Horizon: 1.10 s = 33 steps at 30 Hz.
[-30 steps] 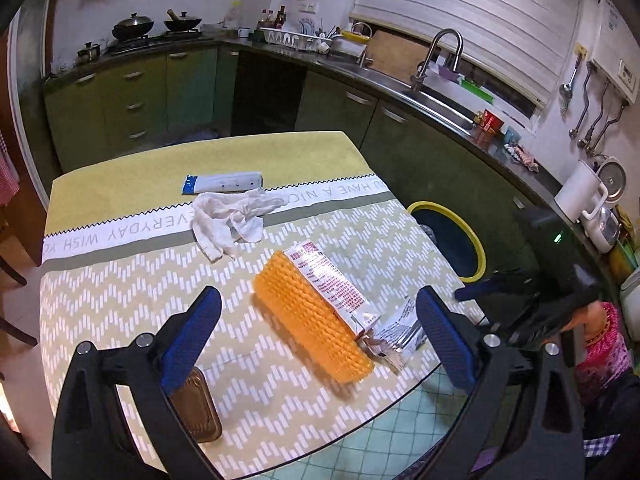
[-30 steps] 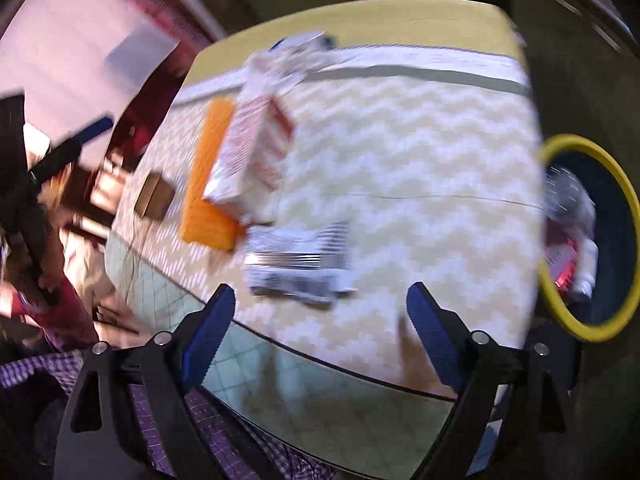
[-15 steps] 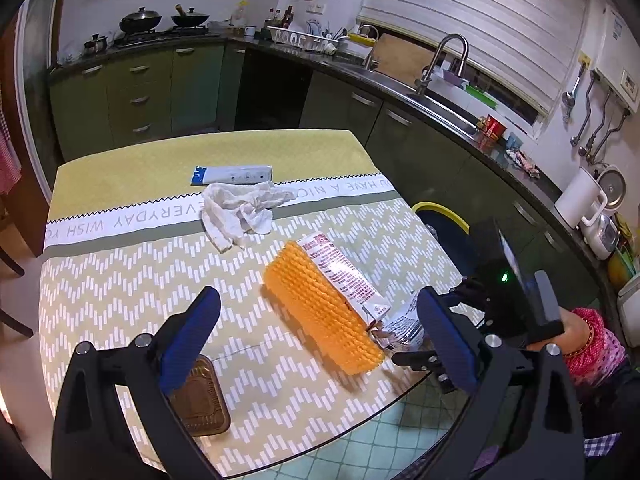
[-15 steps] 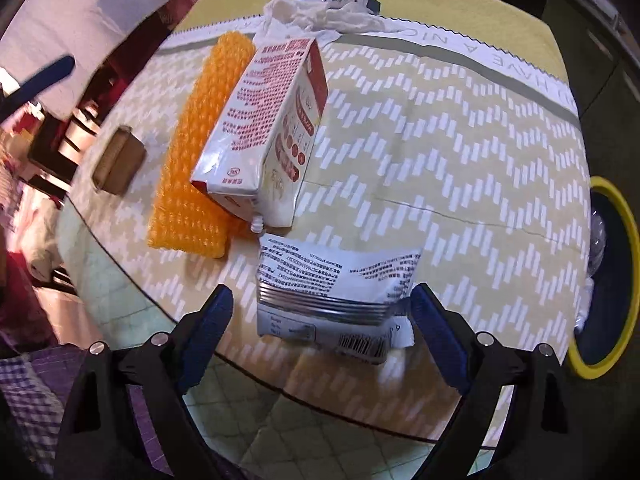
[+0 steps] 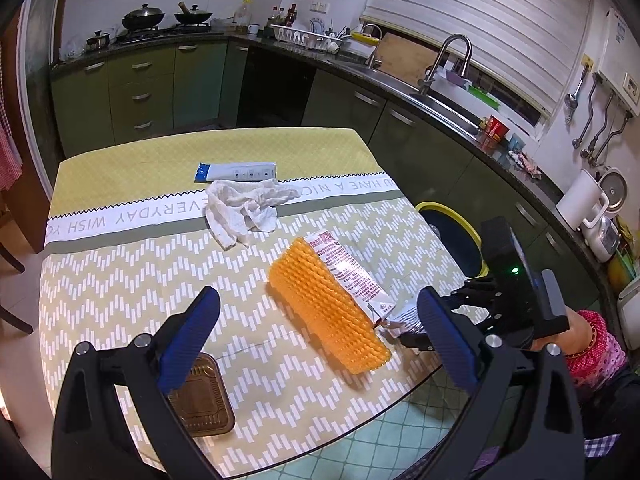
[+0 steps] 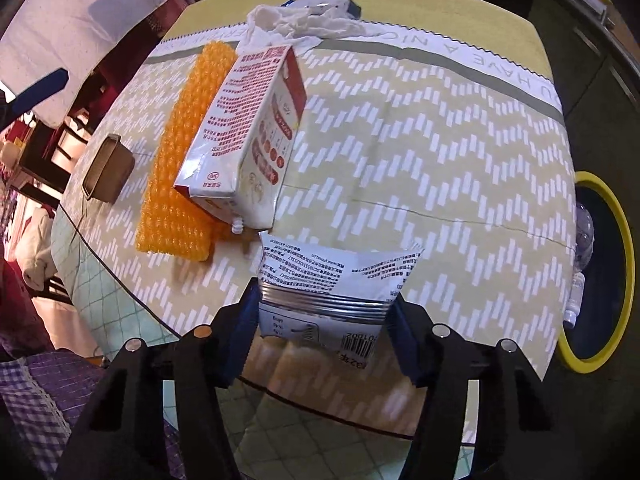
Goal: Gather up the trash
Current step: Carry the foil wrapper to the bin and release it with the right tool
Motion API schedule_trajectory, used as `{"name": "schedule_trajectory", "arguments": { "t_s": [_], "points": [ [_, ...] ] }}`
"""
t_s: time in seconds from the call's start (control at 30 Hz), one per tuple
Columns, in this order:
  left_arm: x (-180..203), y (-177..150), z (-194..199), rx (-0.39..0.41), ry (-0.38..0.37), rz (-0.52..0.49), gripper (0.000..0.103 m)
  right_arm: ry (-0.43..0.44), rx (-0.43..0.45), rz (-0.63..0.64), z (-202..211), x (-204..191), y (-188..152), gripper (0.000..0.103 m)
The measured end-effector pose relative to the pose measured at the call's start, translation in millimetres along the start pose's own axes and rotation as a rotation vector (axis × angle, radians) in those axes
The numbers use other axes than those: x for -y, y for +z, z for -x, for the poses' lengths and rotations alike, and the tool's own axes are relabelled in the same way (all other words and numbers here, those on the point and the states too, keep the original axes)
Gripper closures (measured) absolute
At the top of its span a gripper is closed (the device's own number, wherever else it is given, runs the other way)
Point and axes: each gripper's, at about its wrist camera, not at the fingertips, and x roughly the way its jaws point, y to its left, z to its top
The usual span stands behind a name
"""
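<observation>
On the table (image 5: 120,280), under its zigzag cloth, I count six loose pieces of rubbish. At the near left corner sits one shallow brown tray (image 5: 200,404), close beneath the left gripper (image 5: 316,336), whose blue pads stand spread wide with nothing between them, hovering above the cloth. Further back there is one blue-and-white wrapper (image 5: 236,171) lying flat, and just in front of it, touching or nearly so, one crumpled white rag (image 5: 244,208). Toward the middle lies one sheet of orange bubble wrap (image 5: 324,304), and one red-and-white carton (image 6: 248,140) lies on its side, leaning on the sheet's right edge, its small spout toward the near edge of the table.

At the near right edge lies one silver-and-white snack bag (image 6: 332,280), and the right gripper (image 6: 324,320) has come down over it. Its jaws have just been closing, with the bag between them: the pads sit at the bag's two side edges, though I cannot tell for certain that they are pressing yet, since the bag's lower edge hides the contact. Behind that gripper a hand in a pink patterned sleeve (image 5: 592,344) shows.

Off the table's right side, on the floor, stands one yellow-rimmed bin (image 6: 616,264), with what look like a couple of clear bottles inside.
</observation>
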Motion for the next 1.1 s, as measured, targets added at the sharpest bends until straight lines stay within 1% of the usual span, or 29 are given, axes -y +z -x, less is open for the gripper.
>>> {"name": "schedule_trajectory", "arguments": {
  "t_s": [0.1,0.17,0.3,0.4,0.47,0.53,0.6,0.73,0.8,0.87,0.9,1.0,1.1],
  "points": [
    [0,0,0,0.0,0.0,0.0,0.009,0.013,0.03,-0.03,14,12,-4,0.044],
    [1,0,0,-0.001,-0.001,-0.001,0.009,0.007,0.055,-0.054,25,21,-5,0.044],
    [1,0,-1,-0.002,-0.004,-0.002,0.009,-0.038,0.119,-0.157,54,65,-13,0.044],
    [0,0,-2,-0.002,-0.005,-0.002,0.009,-0.111,0.164,-0.265,69,111,-21,0.044],
    [0,0,-2,-0.003,-0.005,-0.001,0.009,-0.146,0.173,-0.327,73,139,-23,0.044],
    [0,-1,-2,-0.003,-0.003,0.001,0.009,-0.184,0.161,-0.403,69,176,-25,0.044],
    [0,-1,-3,-0.005,0.0,0.0,0.009,-0.206,0.132,-0.461,60,205,-28,0.044],
    [0,-1,-3,-0.009,0.01,-0.005,0.009,-0.23,0.073,-0.547,34,251,-33,0.042],
    [-1,0,-4,-0.01,0.015,-0.003,0.009,-0.248,0.061,-0.568,27,265,-35,0.04],
    [-1,-1,-4,-0.011,0.017,0.0,0.009,-0.264,0.054,-0.587,20,279,-34,0.032],
    [-1,-1,-5,-0.013,0.018,0.001,0.009,-0.271,0.058,-0.597,19,285,-34,0.026],
    [0,-2,-5,-0.016,0.02,-0.002,0.009,-0.278,0.07,-0.624,21,293,-36,0.025],
    [-1,-3,-6,-0.021,0.022,-0.004,0.009,-0.256,0.088,-0.633,29,290,-42,0.025]
  ]
}}
